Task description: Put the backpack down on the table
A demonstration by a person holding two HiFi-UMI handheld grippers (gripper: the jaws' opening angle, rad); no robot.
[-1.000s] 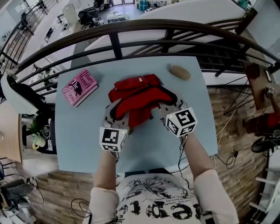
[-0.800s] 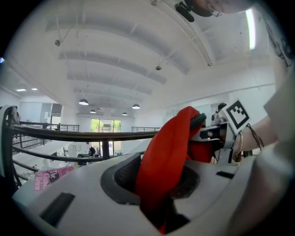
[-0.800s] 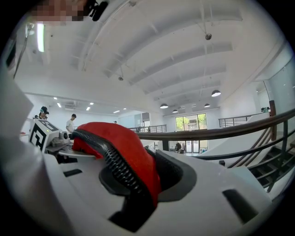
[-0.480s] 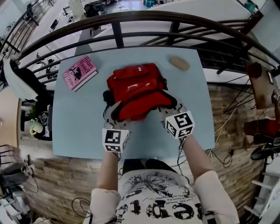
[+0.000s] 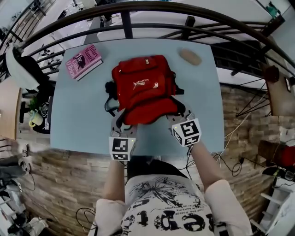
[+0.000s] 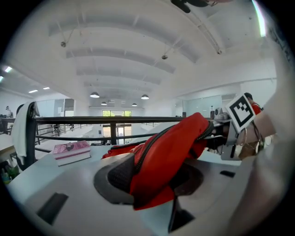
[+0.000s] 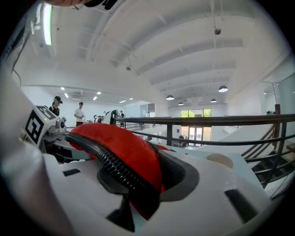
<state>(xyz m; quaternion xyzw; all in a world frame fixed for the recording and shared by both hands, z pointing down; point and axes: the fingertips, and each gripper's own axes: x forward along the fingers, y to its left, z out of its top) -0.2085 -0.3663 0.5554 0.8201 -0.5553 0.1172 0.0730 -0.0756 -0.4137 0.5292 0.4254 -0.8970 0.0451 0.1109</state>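
Observation:
The red backpack (image 5: 143, 87) lies flat on the light blue table (image 5: 78, 120), its near edge toward me. At that edge's left corner is my left gripper (image 5: 120, 120), at the right corner my right gripper (image 5: 177, 115). In the left gripper view red fabric (image 6: 170, 156) fills the gap of the left gripper (image 6: 152, 179) and touches both pads. The right gripper (image 7: 143, 179) likewise has a red fold with a black zip (image 7: 120, 147) between its pads. Both pairs of jaws are opening.
A pink book (image 5: 83, 61) lies at the table's far left corner. A brown oval object (image 5: 190, 56) sits at the far right. A dark curved railing (image 5: 138, 7) runs behind the table. A brick floor lies below the table's near edge.
The bunched backpack has come down and spread flat on the table. Both grippers sank with it and drew back toward the near edge.

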